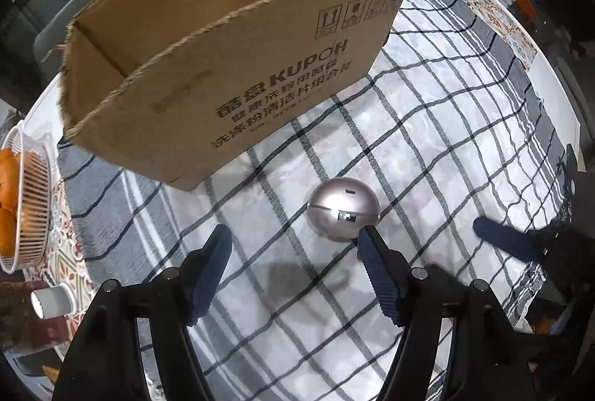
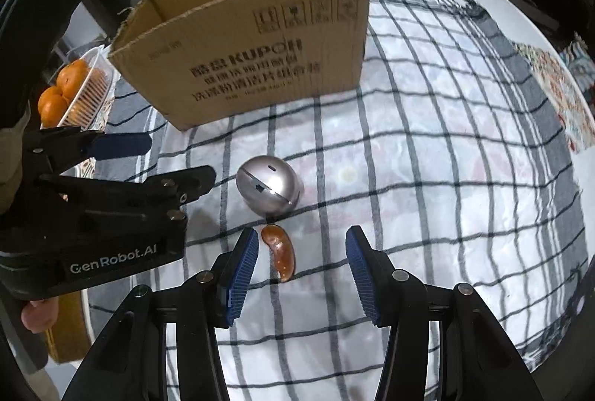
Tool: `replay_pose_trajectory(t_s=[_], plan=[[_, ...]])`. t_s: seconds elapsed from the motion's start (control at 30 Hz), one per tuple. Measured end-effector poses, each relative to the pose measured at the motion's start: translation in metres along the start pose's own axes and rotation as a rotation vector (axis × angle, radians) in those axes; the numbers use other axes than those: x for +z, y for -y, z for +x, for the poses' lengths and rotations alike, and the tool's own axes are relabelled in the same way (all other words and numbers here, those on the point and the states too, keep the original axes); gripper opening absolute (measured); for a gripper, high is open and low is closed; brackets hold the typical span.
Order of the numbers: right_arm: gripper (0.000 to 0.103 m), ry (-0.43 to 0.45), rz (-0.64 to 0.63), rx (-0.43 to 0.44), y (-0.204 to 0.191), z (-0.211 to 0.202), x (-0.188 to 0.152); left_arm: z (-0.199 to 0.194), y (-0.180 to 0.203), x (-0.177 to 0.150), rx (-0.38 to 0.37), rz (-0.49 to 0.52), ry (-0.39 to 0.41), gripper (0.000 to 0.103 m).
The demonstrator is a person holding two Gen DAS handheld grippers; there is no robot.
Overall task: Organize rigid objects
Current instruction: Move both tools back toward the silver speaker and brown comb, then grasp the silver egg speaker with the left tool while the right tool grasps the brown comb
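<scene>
both my tools gape, holding nothing: left tool (image 1: 293,237) beside the silver ball (image 1: 343,207), its right finger hiding the ball's edge; right tool (image 2: 302,241) straddling the brown bean-shaped piece (image 2: 279,251). the cardboard box (image 2: 260,58) hides its inside.

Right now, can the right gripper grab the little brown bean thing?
Probably yes. The right gripper is open and the brown bean-shaped piece lies on the checked cloth between its fingers, with nothing covering it. The silver ball sits just beyond.

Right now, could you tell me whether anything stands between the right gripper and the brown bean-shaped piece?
Nothing visible does. The right gripper is open, and the brown bean-shaped piece lies on the checked cloth between its fingers; the silver egg sits beyond it.
</scene>
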State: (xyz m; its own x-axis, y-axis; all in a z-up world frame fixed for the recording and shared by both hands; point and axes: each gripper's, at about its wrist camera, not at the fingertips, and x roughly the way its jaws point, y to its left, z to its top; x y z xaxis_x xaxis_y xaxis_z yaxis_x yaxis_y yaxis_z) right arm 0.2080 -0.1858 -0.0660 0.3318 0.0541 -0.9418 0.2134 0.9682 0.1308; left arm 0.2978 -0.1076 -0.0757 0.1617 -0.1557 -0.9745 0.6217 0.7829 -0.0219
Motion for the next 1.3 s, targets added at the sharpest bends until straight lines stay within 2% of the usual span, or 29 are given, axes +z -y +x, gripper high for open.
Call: replay_pose_trajectory(t_s=[0.47, 0.8, 0.97, 1.3], plan=[[0.051, -0.075, 0.055, 0.065, -0.001, 0.049, -0.016, 0.036, 0.005, 0.006, -0.068, -0.036, -0.036, 0.073], [0.049, -0.058, 0.104, 0.101, 0.005, 0.065, -0.025, 0.056, 0.015, 0.009, -0.113, -0.039, -0.041, 0.074], [0.046, -0.039, 0.147, 0.127, 0.013, 0.068, -0.030, 0.057, 0.020, 0.009, -0.118, -0.032, -0.013, 0.075], [0.043, -0.014, 0.174, 0.120, 0.015, 0.074, -0.039, 0.072, 0.026, 0.006, -0.127, -0.032, -0.020, 0.075]])
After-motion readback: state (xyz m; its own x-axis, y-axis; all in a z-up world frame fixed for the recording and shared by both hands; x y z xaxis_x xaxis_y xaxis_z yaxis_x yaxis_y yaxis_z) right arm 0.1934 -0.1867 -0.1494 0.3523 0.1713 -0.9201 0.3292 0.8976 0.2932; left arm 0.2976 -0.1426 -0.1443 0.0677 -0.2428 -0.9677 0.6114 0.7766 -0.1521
